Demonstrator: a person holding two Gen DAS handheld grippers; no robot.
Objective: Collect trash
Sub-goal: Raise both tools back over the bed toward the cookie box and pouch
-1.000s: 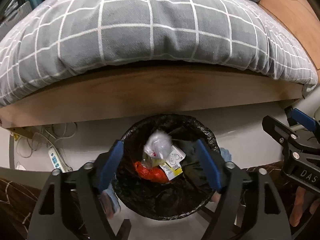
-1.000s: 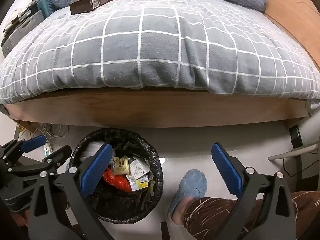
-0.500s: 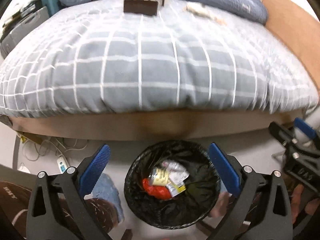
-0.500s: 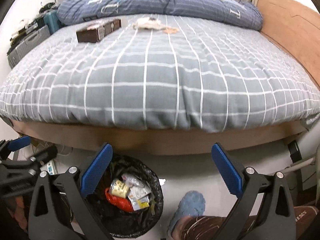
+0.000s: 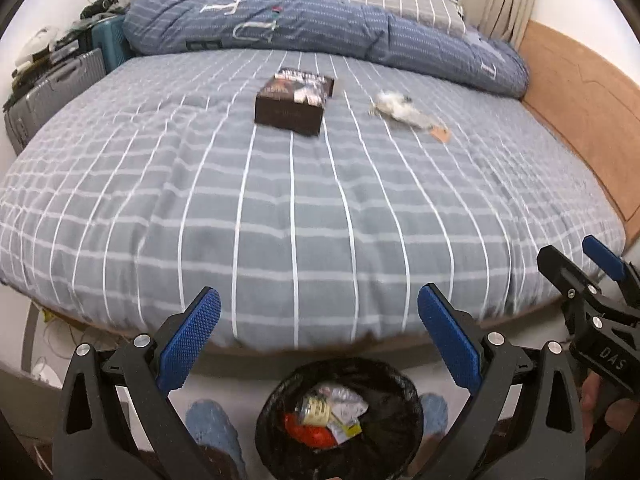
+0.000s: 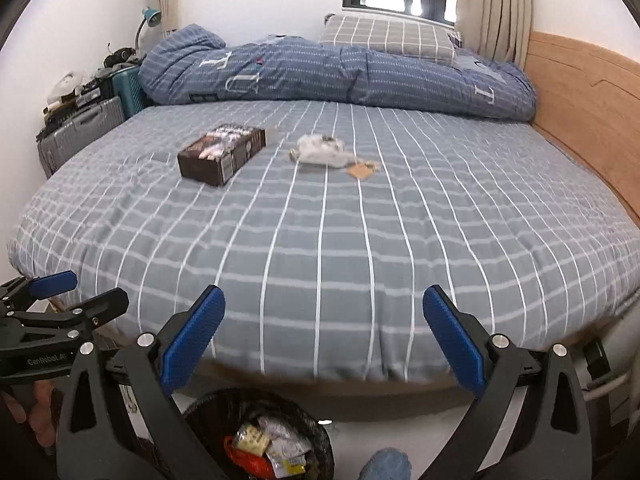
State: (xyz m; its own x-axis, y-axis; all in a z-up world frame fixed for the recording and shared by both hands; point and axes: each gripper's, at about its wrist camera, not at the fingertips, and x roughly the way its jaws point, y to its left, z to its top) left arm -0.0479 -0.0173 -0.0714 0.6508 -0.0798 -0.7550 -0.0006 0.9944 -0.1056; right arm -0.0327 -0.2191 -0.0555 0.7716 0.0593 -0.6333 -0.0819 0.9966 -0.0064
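Note:
A black-lined trash bin (image 5: 400, 384) with wrappers in it stands on the floor at the foot of the bed; it also shows in the right wrist view (image 6: 208, 408). On the grey checked bedcover lie a dark brown box (image 5: 294, 100) (image 6: 222, 154), a crumpled white wrapper (image 5: 394, 106) (image 6: 320, 150) and a small tan scrap (image 5: 439, 134) (image 6: 360, 170). My left gripper (image 5: 318, 344) is open and empty above the bin. My right gripper (image 6: 323, 346) is open and empty, to the right of the bin.
A blue quilt (image 6: 340, 72) and a checked pillow (image 6: 388, 38) lie at the bed's far end. A wooden headboard (image 6: 580, 120) runs along the right. Suitcases (image 6: 84, 128) stand at the far left. Slippered feet (image 5: 208, 420) are by the bin.
Both grippers have risen and tilted up from over the bin, so the bed top with the box and wrapper has come into view. The left gripper's jaws have opened wider.

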